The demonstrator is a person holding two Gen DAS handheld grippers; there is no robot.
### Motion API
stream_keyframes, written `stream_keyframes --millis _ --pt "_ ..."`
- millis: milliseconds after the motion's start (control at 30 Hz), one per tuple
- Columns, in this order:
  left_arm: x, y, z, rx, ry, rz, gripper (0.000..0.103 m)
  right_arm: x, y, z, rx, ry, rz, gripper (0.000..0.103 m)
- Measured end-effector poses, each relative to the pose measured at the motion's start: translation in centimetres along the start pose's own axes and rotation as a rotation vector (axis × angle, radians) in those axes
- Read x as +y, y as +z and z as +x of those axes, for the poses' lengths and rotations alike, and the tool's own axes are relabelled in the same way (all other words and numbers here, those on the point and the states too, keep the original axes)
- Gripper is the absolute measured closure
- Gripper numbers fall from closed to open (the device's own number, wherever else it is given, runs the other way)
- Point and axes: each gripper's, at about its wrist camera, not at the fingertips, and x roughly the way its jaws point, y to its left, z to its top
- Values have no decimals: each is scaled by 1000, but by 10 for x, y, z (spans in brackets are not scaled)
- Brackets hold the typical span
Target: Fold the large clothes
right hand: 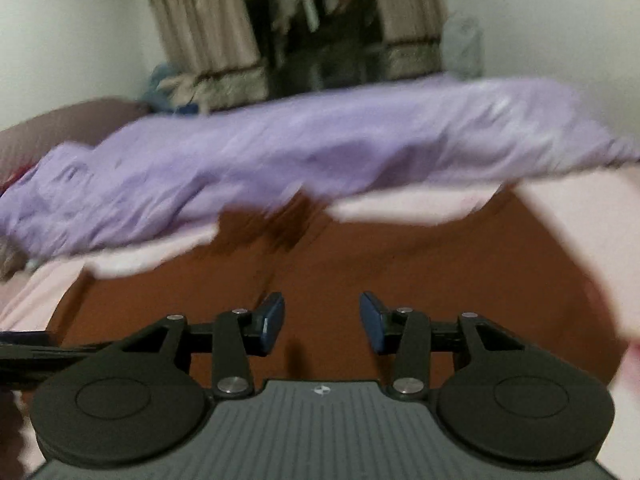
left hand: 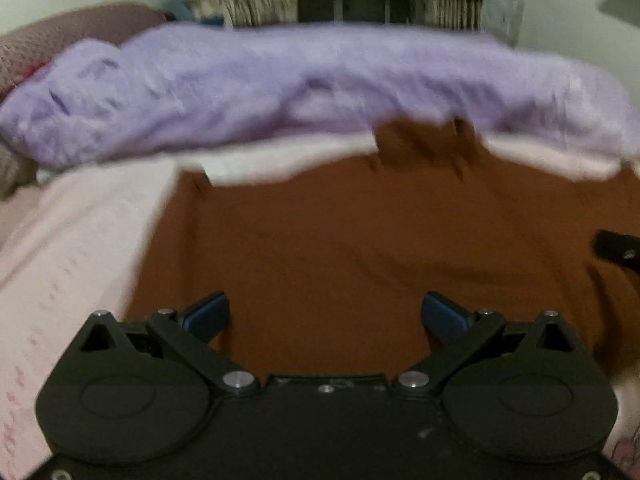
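Observation:
A large rust-brown garment (left hand: 340, 248) lies spread flat on a pale pink bedsheet (left hand: 72, 240). My left gripper (left hand: 325, 316) is open and empty, low over the garment's near part. My right gripper (right hand: 322, 322) is open and empty too, over the same brown cloth (right hand: 380, 264). The right gripper's black finger (left hand: 616, 250) shows at the right edge of the left wrist view. The left gripper's arm (right hand: 32, 346) shows at the left edge of the right wrist view. Both views are blurred.
A crumpled lilac blanket (left hand: 280, 88) lies across the bed beyond the garment and also shows in the right wrist view (right hand: 300, 152). A brown pillow (left hand: 60, 32) sits far left. Curtains and a dark window (right hand: 312, 40) stand behind. White walls flank them.

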Motion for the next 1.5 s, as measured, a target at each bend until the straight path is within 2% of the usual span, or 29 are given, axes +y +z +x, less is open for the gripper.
stream_keyframes --millis 67,167,333,433,533,600,633,700,767,833,933,1000,1033,1100,1133,1233,1267,1333,1367,1433,1467,1500 --pt "-8 -10 15 19 28 18 0 6 -15 17 63 -30 1 51" --pt "-5 -12 19 9 17 -30 0 8 -30 31 48 -65 -49 49" --pt "1 -8 6 9 6 -23 0 -1 -14 12 50 -9 16 46" --pt "11 -6 -4 -2 15 -20 0 -5 -8 -6 23 -79 -8 46" --pt "27 -9 -14 -51 55 6 0 -24 -5 -15 1 -129 4 46" --pt "35 -15 7 6 63 25 0 -43 -9 -6 26 -165 46 47" --pt "40 -20 21 28 27 14 0 -53 -14 3 44 -174 60 48" --pt "46 -21 19 10 3 -16 0 -68 -24 19 49 -150 75 48" --pt "42 -16 7 -13 30 38 0 -71 -23 11 37 -132 80 49" --pt "42 -11 -5 -33 86 79 0 -70 -15 -2 36 -152 63 50" --pt "62 -9 -20 -64 118 33 0 -79 -5 -27 -14 -234 63 49" --pt "79 -10 -20 -69 133 -13 0 -96 -2 -37 -38 -274 110 49" --pt "85 -11 -14 -48 148 -25 0 -107 -4 -36 -33 -286 137 49" --pt "90 -17 17 56 220 -4 0 -125 -12 -22 33 -330 174 48" --pt "92 -25 33 73 216 5 0 -134 -18 -12 62 -354 179 44" --pt "103 -27 37 73 178 -95 0 -156 -30 -12 39 -281 260 43" --pt "100 -25 34 67 191 -69 0 -159 -28 -16 34 -281 285 43" --pt "94 -21 26 56 219 -12 0 -156 -22 -21 44 -328 248 43" --pt "94 -20 22 53 227 -14 0 -155 -20 -24 40 -353 231 44" --pt "95 -15 10 49 230 -54 1 -150 -16 -34 14 -392 236 54" --pt "94 -12 3 48 224 -79 3 -149 -14 -38 0 -395 250 60" --pt "89 -9 -3 37 206 -88 3 -145 -13 -44 -19 -375 264 60"
